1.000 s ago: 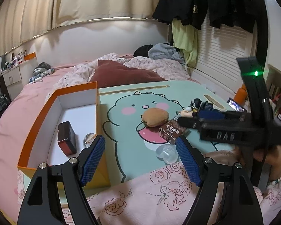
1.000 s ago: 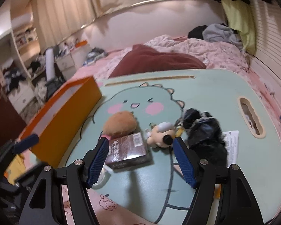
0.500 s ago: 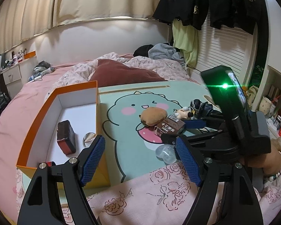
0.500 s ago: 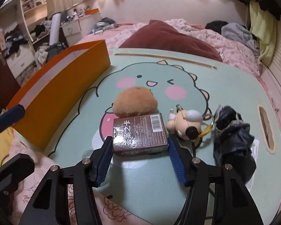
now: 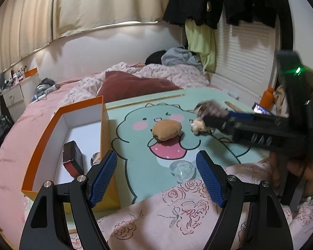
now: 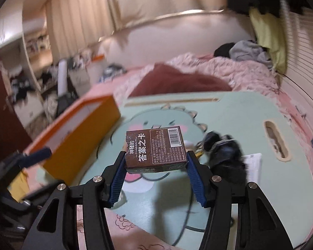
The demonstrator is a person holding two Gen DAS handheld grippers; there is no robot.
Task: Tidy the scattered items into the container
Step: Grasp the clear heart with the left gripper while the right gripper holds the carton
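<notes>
Clamped on the brown card box (image 6: 156, 150), my right gripper (image 6: 156, 164) has just been closing its jaws, and both blue pads now press the box's short ends with the box lifted clear of the green lap table (image 6: 229, 112). My left gripper (image 5: 156, 173) has its jaws wide apart with nothing between them, low at the bottom centre of its frame, angled down over the table's near edge.

I judge this the carry step: the box is picked and needs to travel toward the orange container (image 6: 79, 133) at the middle left of the right wrist view, then be released over its open top (a dark red item (image 5: 72, 158) already lies inside). The plush bun (image 5: 167, 129), small plush toy (image 5: 197, 125), clear lid (image 5: 182, 167) and black bundle (image 6: 225, 152) are not yet tidied away.

In the left wrist view the right tool reaches in from the right edge, roughly level, blurred.
</notes>
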